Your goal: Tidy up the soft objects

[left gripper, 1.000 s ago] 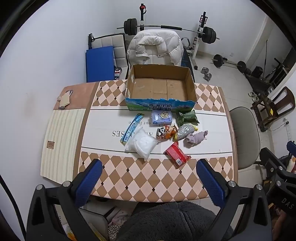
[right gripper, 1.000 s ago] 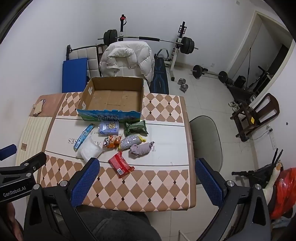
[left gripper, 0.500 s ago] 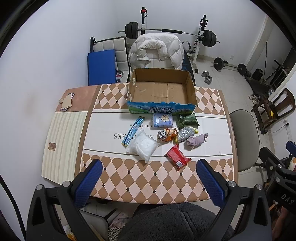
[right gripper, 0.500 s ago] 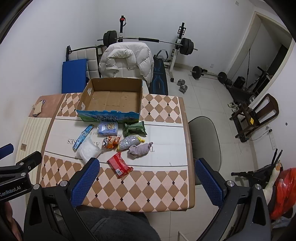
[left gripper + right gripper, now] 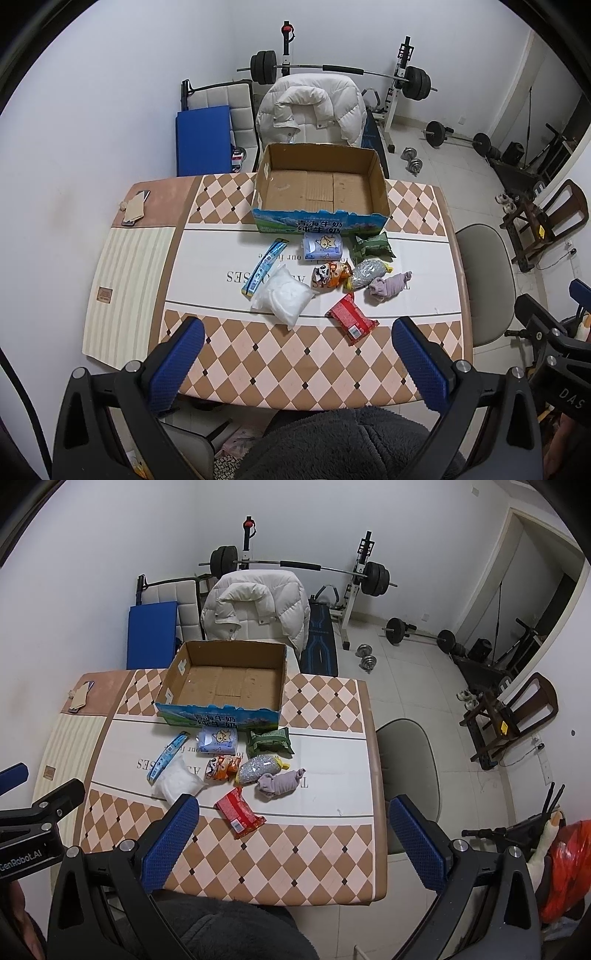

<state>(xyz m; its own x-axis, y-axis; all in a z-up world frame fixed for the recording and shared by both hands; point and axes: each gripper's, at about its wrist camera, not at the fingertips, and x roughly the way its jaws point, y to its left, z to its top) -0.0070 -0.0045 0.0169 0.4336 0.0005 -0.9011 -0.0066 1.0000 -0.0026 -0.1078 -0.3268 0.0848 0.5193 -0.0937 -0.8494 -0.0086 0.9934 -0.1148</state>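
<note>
An empty cardboard box (image 5: 320, 184) (image 5: 225, 681) stands at the table's far side. In front of it lie soft items: a blue strip packet (image 5: 264, 266), a white pouch (image 5: 283, 298), a tissue pack (image 5: 322, 246), a green packet (image 5: 370, 246), an orange snack bag (image 5: 330, 274), a silver glitter pouch (image 5: 367, 272), a lilac sock (image 5: 387, 287) (image 5: 279, 782) and a red packet (image 5: 351, 322) (image 5: 238, 812). My left gripper (image 5: 297, 363) is open and empty, high above the near table edge. My right gripper (image 5: 291, 845) is open and empty, also high above the near edge.
A phone and cardboard scrap (image 5: 133, 207) lie at the far left corner. A grey chair (image 5: 484, 280) stands right of the table. A chair with a white jacket (image 5: 310, 110) is behind the box. Weights and a barbell rack fill the room beyond.
Both grippers have risen and pulled back slightly, so the table looks a little smaller and lower in view. Nothing on the table has moved.
</note>
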